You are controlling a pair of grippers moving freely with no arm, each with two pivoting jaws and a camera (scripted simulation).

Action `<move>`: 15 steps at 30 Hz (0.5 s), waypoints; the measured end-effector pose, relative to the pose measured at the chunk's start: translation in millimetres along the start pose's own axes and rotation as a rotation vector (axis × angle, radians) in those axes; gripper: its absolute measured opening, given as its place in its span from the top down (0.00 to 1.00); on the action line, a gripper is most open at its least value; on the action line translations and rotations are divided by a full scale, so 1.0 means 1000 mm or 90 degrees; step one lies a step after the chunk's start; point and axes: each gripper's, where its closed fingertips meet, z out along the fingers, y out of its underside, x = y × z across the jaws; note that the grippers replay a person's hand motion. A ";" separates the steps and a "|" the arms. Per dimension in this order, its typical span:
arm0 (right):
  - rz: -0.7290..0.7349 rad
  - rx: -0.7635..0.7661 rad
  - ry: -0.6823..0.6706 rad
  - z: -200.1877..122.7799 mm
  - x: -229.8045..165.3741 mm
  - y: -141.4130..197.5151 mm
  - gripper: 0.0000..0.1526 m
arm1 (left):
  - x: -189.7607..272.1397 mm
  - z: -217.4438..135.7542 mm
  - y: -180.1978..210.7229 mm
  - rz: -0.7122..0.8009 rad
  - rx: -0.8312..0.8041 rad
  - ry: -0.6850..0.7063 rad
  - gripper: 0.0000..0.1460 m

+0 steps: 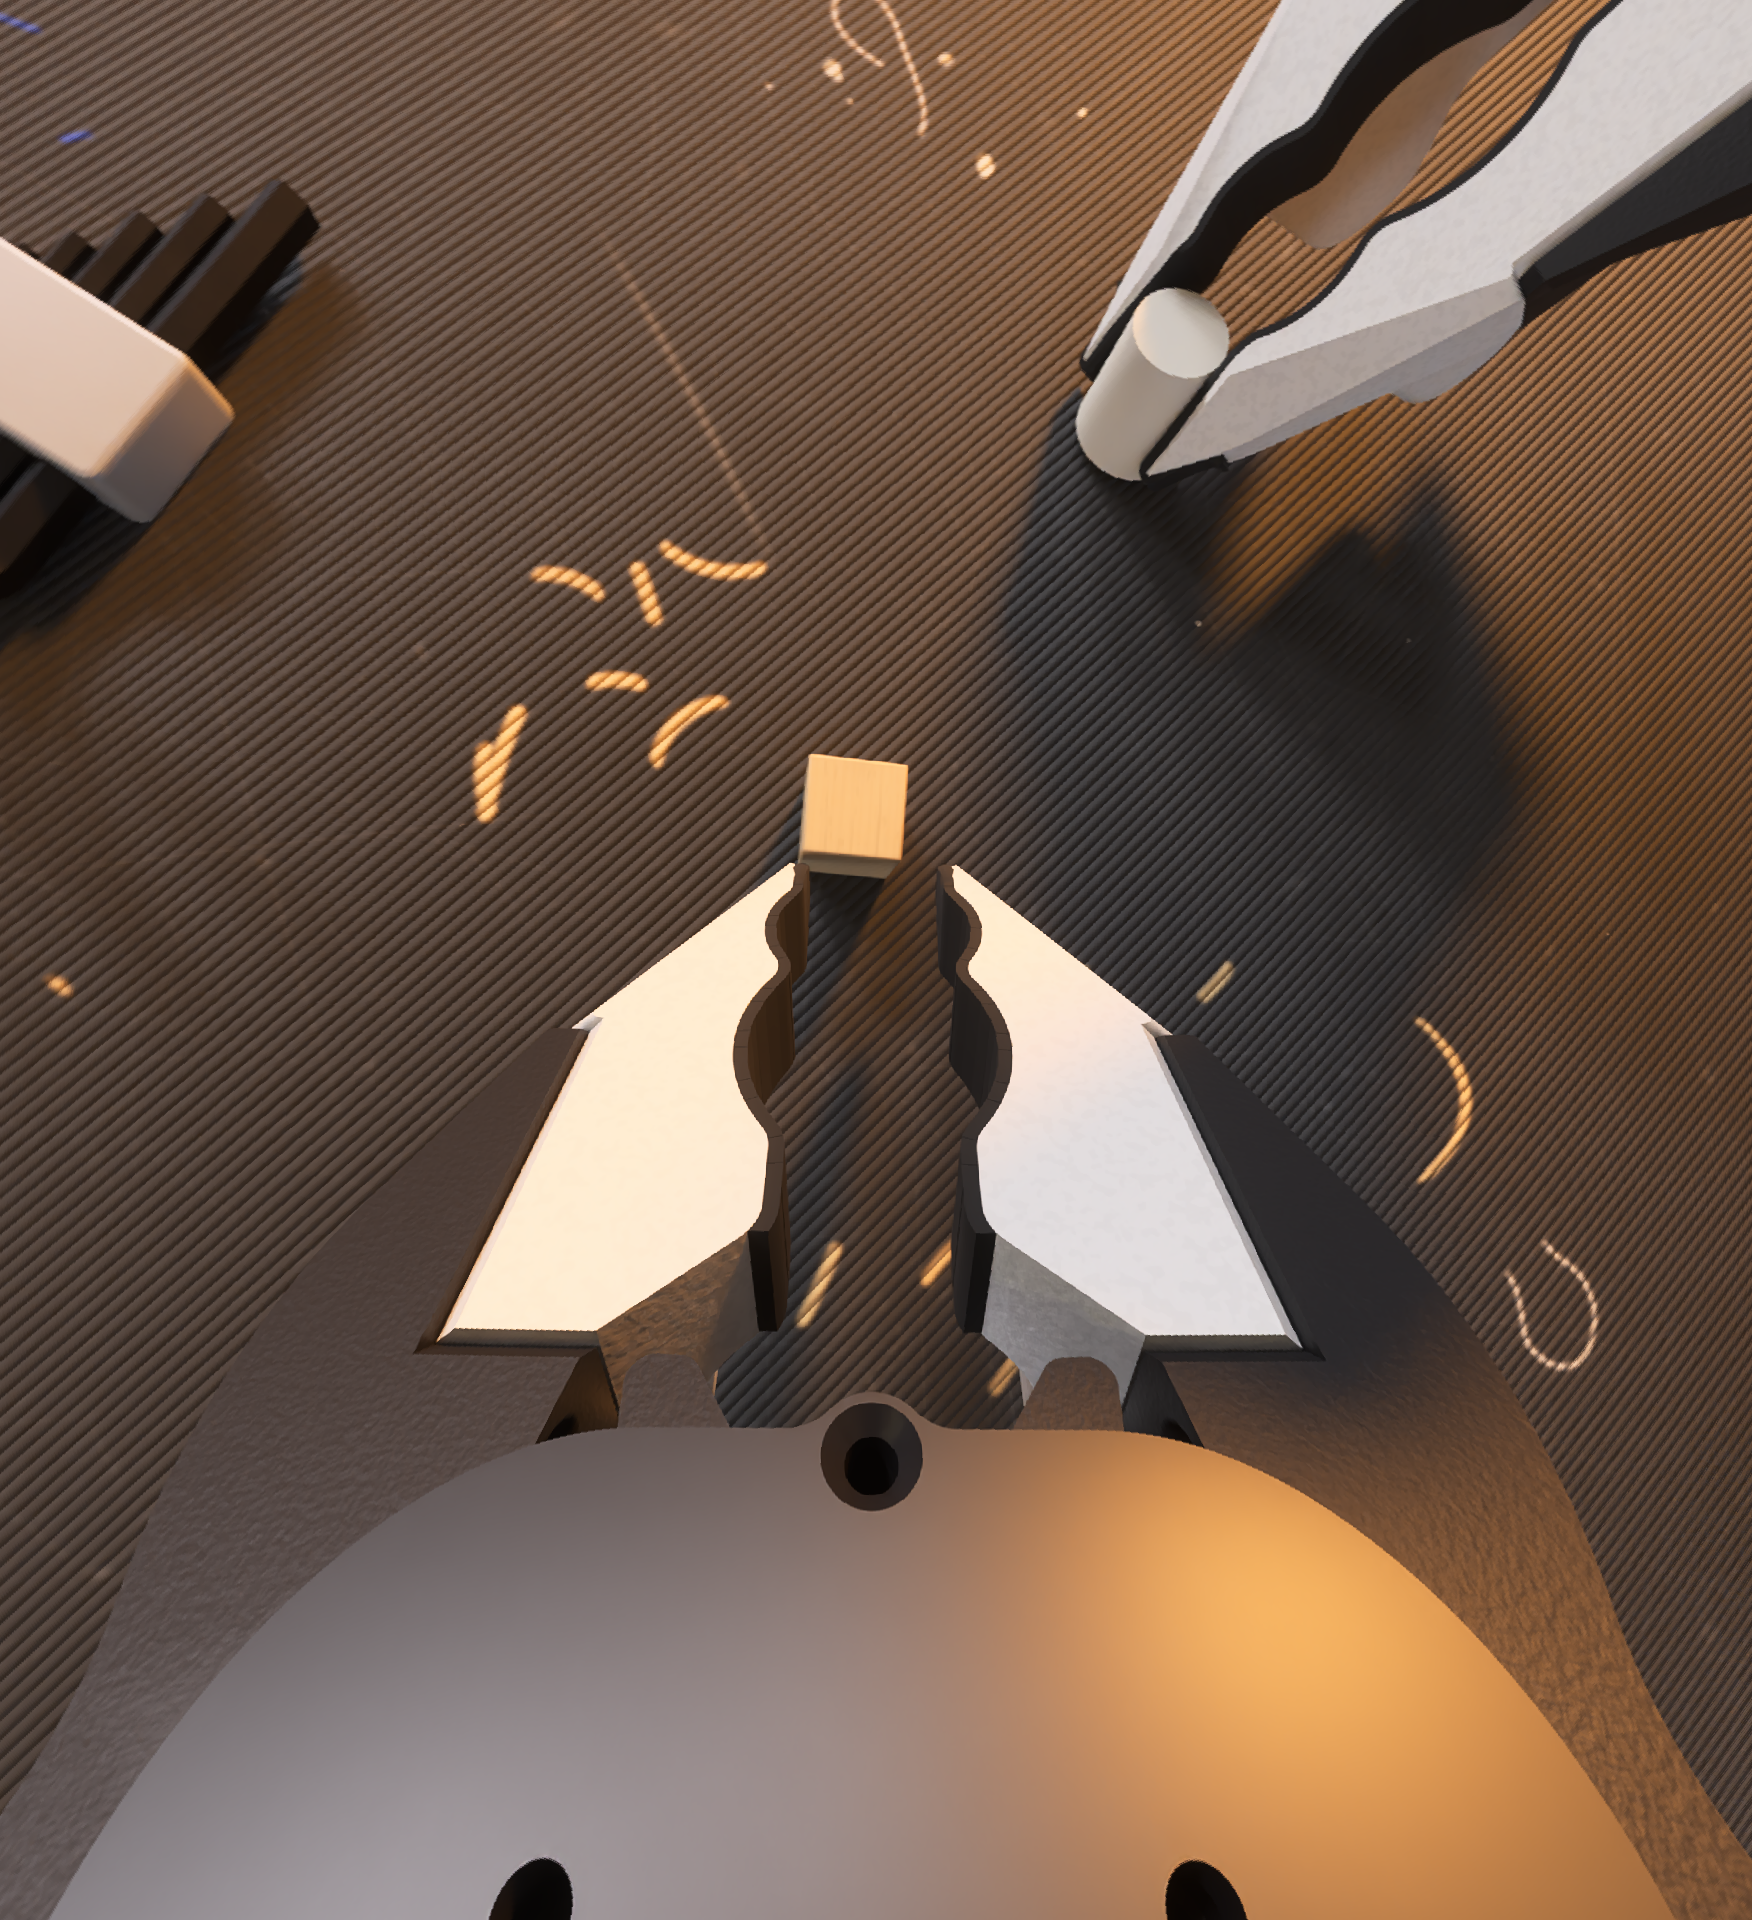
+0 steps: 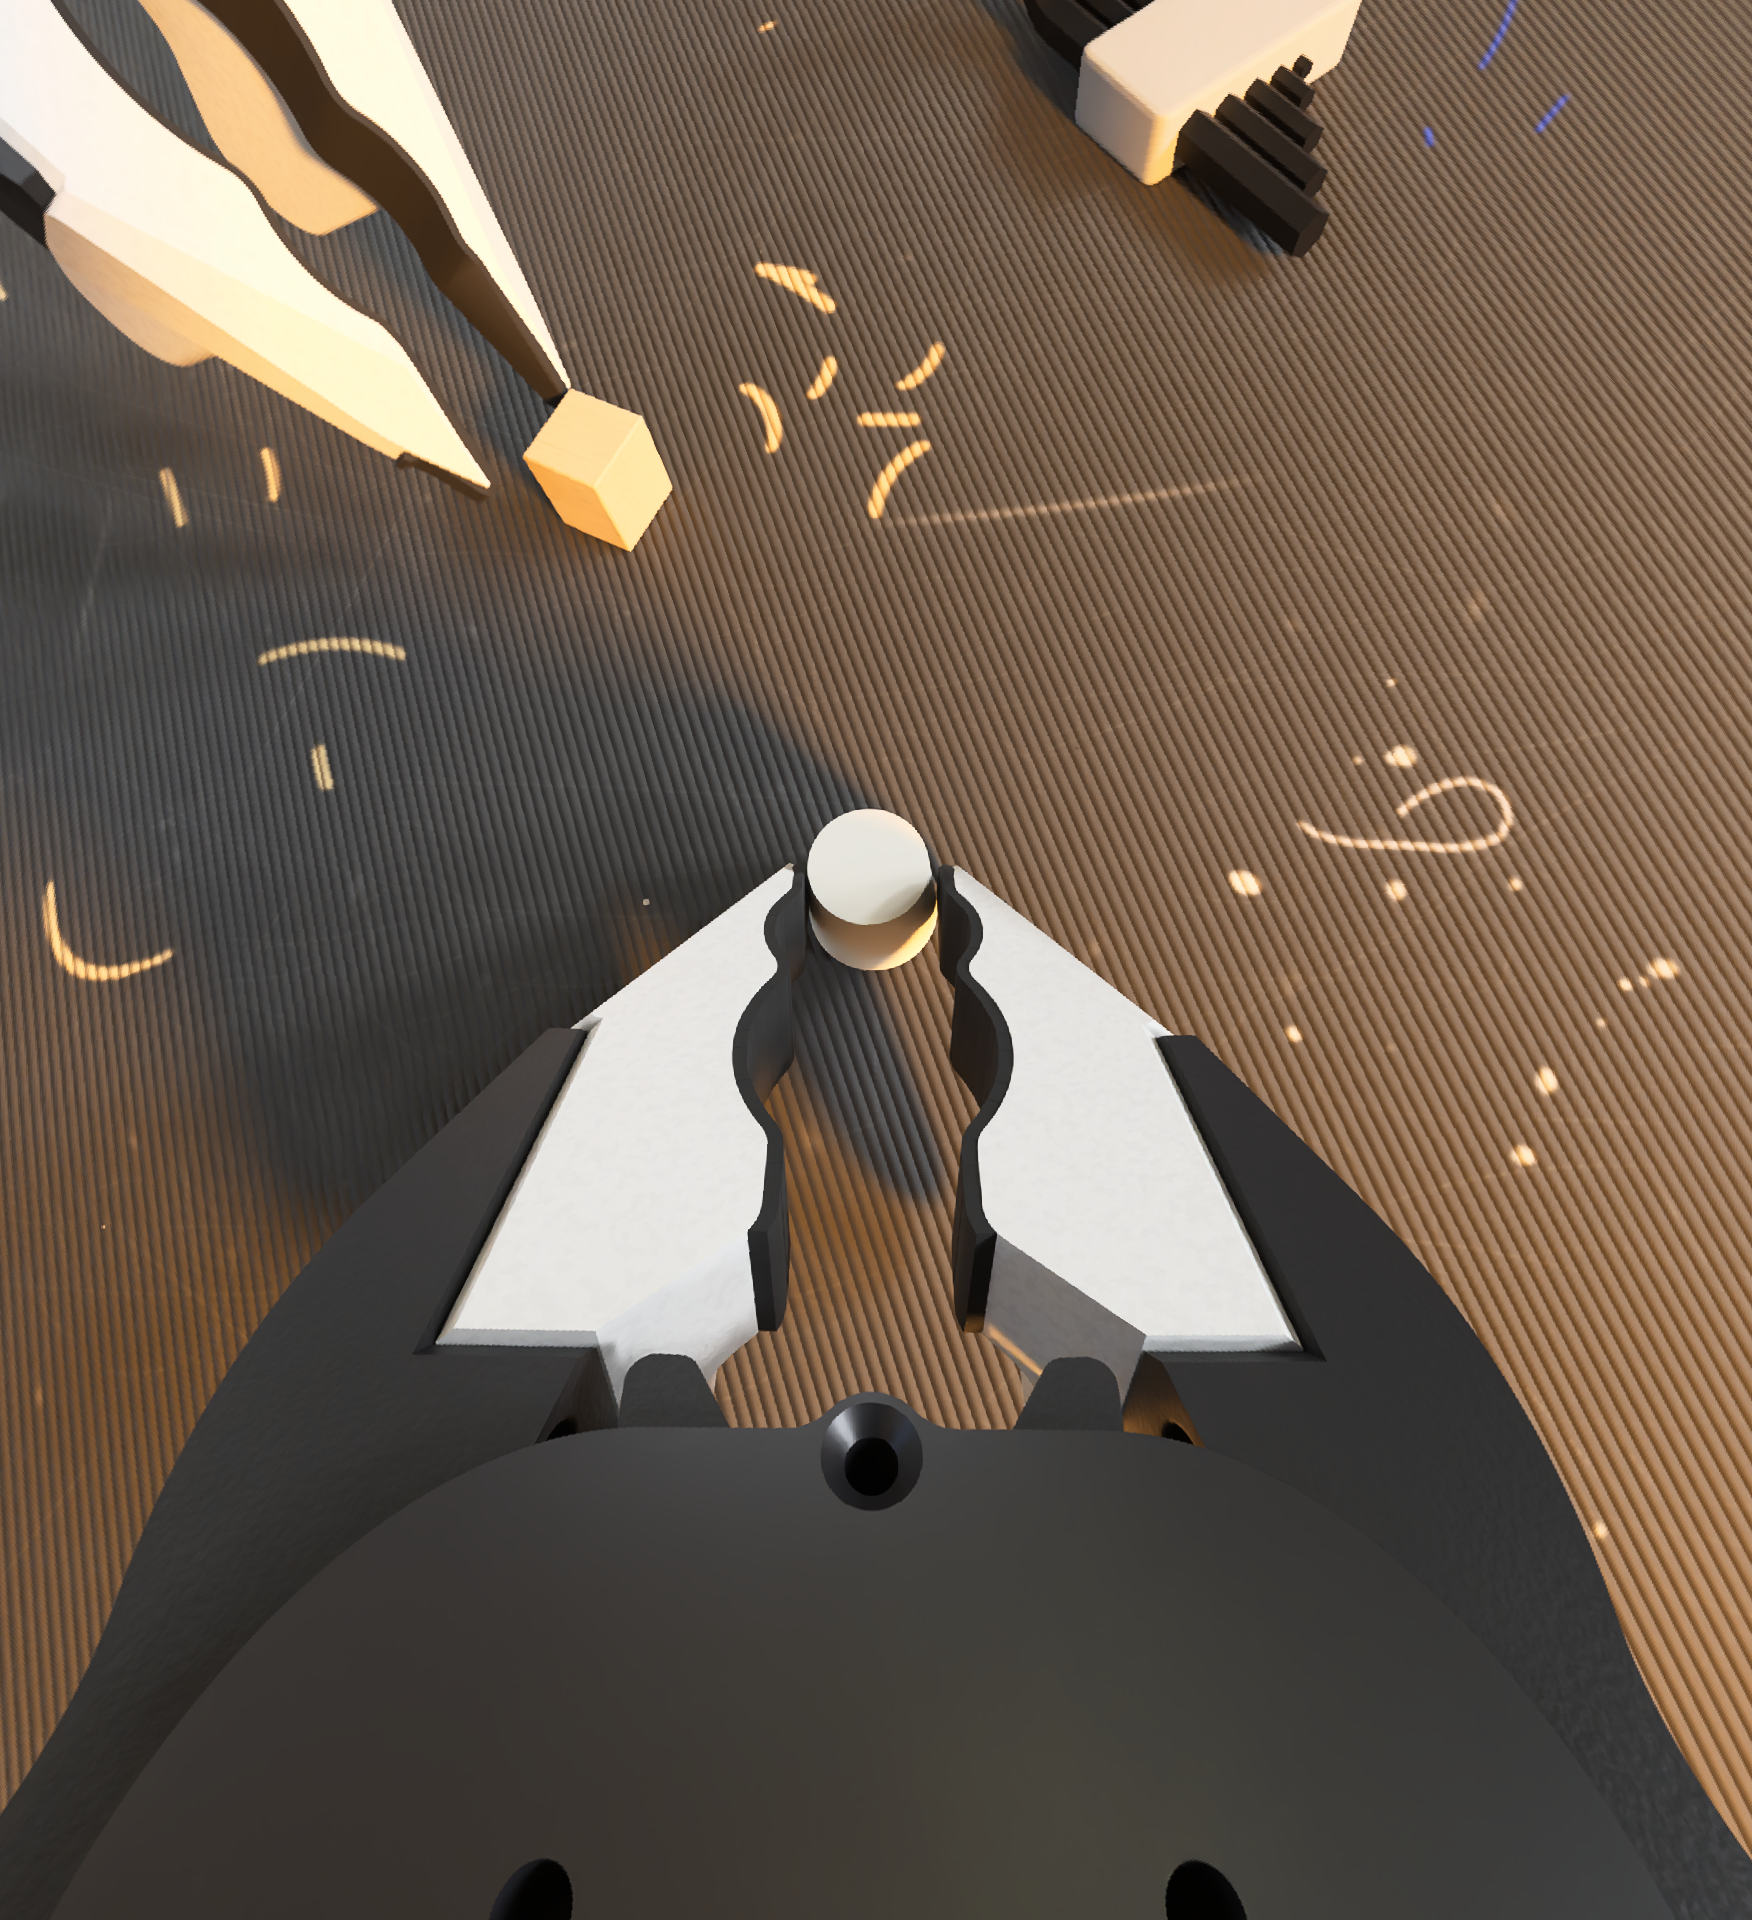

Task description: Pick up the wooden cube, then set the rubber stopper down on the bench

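A small wooden cube (image 1: 851,816) rests on the ribbed brown bench (image 1: 1267,935), just beyond the tips of my left gripper (image 1: 874,878). That gripper is open and empty, and its left fingertip (image 1: 794,883) is at the cube's near corner. My right gripper (image 2: 872,894) is shut on a pale cylindrical rubber stopper (image 2: 867,883) at its fingertips. In the left wrist view the right gripper (image 1: 1178,416) holds the stopper (image 1: 1158,374) upright, low at the bench surface; I cannot tell whether it touches. The right wrist view shows the cube (image 2: 597,478) beside the left gripper (image 2: 519,436).
A set of black hex keys in a white holder (image 1: 51,353) lies at the far left, and shows at the top right of the right wrist view (image 2: 1184,104). Pale scratches and curls mark the bench (image 2: 1371,623) between the grippers.
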 end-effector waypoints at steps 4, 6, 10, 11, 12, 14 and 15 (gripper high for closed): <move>0.001 0.000 -0.002 0.000 0.000 0.000 0.84 | -0.010 -0.008 0.001 -0.008 0.003 -0.021 0.84; 0.002 0.001 -0.003 0.000 0.000 0.000 0.84 | -0.015 -0.012 0.002 -0.012 0.005 -0.031 0.84; 0.002 0.001 -0.004 0.000 0.000 0.000 0.84 | -0.022 -0.018 0.004 -0.016 0.003 -0.046 0.84; 0.003 0.001 -0.004 0.000 -0.001 0.000 0.84 | -0.022 -0.018 0.005 -0.016 0.003 -0.048 0.84; 0.003 0.001 -0.005 0.000 0.000 0.000 0.84 | -0.023 -0.019 0.005 -0.017 0.003 -0.049 0.84; 0.004 0.001 -0.006 0.000 0.000 0.000 0.84 | -0.023 -0.018 0.006 -0.018 0.001 -0.050 0.84; 0.005 0.001 -0.007 0.000 -0.001 0.000 0.84 | -0.023 -0.018 0.006 -0.017 0.000 -0.049 0.84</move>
